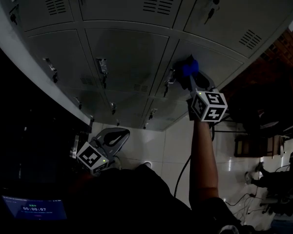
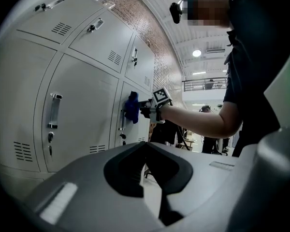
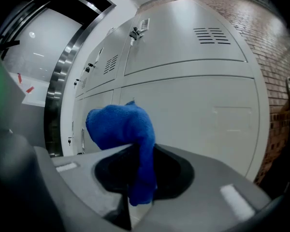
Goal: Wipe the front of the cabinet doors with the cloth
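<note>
The right gripper (image 3: 135, 151) pinches a blue cloth (image 3: 121, 124), whose bunched end lies against a grey cabinet door (image 1: 212, 57) at its left edge, just beside the upright handle (image 1: 169, 79). Whether it presses flat I cannot tell. The handle and the key (image 2: 123, 136) under it stand out from the door there. The left gripper (image 2: 146, 146) hangs low, well apart, with its jaws pressed together on nothing. A brick wall (image 3: 275, 81) borders the cabinets on the right.

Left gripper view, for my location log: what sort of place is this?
Probably a locker area in an industrial-style hall: grey metal lockers, a brick wall, a high lamp-lit ceiling.
</note>
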